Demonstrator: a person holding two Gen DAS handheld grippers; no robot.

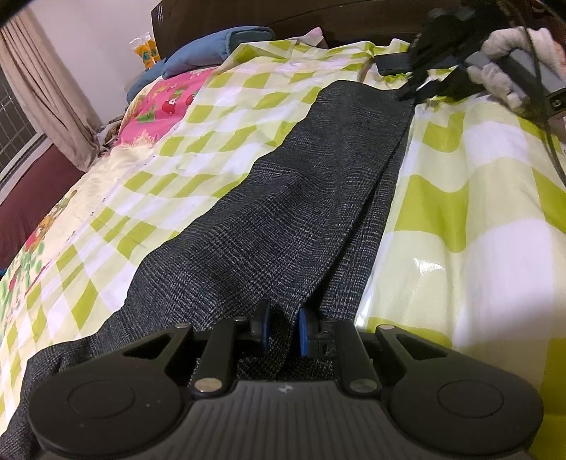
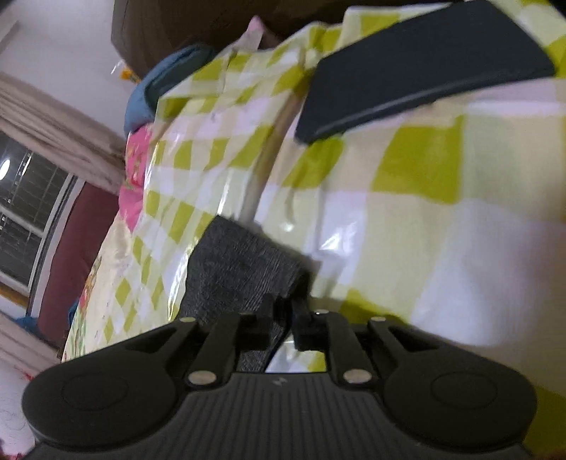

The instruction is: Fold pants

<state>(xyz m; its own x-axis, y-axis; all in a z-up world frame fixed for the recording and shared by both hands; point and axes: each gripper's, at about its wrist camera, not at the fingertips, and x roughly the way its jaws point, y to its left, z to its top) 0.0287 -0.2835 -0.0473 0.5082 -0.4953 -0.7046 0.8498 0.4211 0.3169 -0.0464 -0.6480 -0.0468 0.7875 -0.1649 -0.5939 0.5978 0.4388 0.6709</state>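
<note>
Dark grey checked pants [image 1: 300, 198] lie stretched lengthwise on a green-and-white checked sheet [image 1: 477, 212]. My left gripper [image 1: 283, 332] is shut on a fold of the pants at the near end, cloth pinched between its blue pads [image 1: 302, 331]. My right gripper [image 2: 284, 318] is shut on the far end of the pants [image 2: 240, 269]; in the left wrist view it shows at the top right [image 1: 414, 90], held by a white-gloved hand [image 1: 502, 70].
A flat black object [image 2: 417, 67] lies on the sheet beyond the right gripper, also in the left wrist view [image 1: 392, 63]. Blue pillow [image 1: 219, 49] and pink printed bedding [image 1: 169, 102] lie at the far left. A dark headboard [image 1: 318, 14], curtain [image 1: 42, 95] and window [image 2: 24, 219] are behind.
</note>
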